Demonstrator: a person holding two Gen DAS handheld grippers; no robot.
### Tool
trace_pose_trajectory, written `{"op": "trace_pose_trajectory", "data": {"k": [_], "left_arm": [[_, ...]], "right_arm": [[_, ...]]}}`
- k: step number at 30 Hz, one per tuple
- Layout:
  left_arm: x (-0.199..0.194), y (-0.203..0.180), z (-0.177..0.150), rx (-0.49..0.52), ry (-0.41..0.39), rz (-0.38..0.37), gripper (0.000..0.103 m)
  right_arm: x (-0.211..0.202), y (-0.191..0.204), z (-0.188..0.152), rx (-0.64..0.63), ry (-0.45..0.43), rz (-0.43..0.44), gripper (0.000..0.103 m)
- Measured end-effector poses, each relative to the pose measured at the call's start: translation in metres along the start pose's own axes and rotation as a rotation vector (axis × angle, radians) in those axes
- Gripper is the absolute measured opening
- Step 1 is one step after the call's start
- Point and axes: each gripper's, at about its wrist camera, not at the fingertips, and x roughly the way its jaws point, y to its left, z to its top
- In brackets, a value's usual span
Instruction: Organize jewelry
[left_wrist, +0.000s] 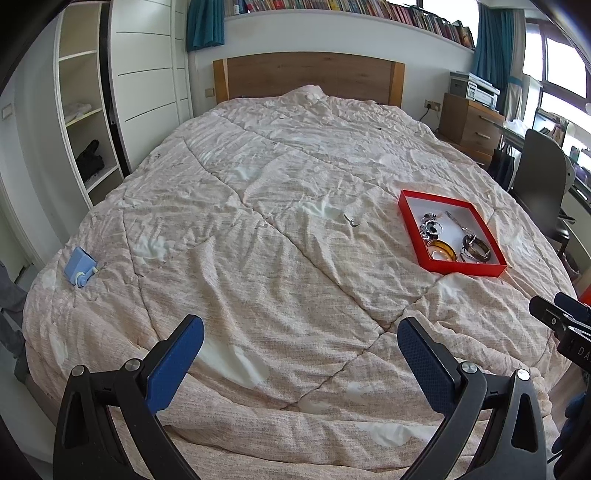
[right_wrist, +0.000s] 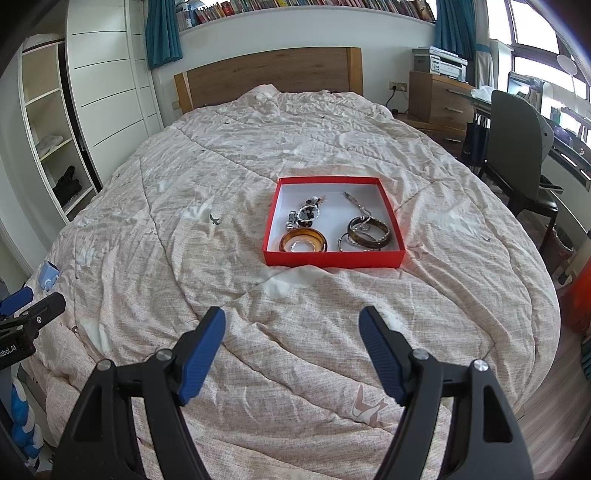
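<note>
- The left gripper (left_wrist: 301, 354) hangs over the near end of the bed (left_wrist: 258, 229), jaws spread wide, nothing between them.
- The right gripper (right_wrist: 291, 347) hangs likewise, wide apart and empty.
- Ahead of the right gripper lies a red box (right_wrist: 334, 257) on the quilt, holding an amber bangle (right_wrist: 303, 240), a dark bangle (right_wrist: 369, 229), beads (right_wrist: 308, 213) and a chain (right_wrist: 356, 203).
- A blue gadget (left_wrist: 80, 266) sits well apart at the bed's left edge.
</note>
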Motion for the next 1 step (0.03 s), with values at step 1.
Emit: {"op": "trace_pose_trajectory", "data": {"k": [1], "left_arm": [[0.0002,0.0003,0.0003,0.001,0.001,0.0,0.103]], "right_arm": [[0.0,-0.0005,-0.0005,0.0,0.0,0.0,0.074]]}}
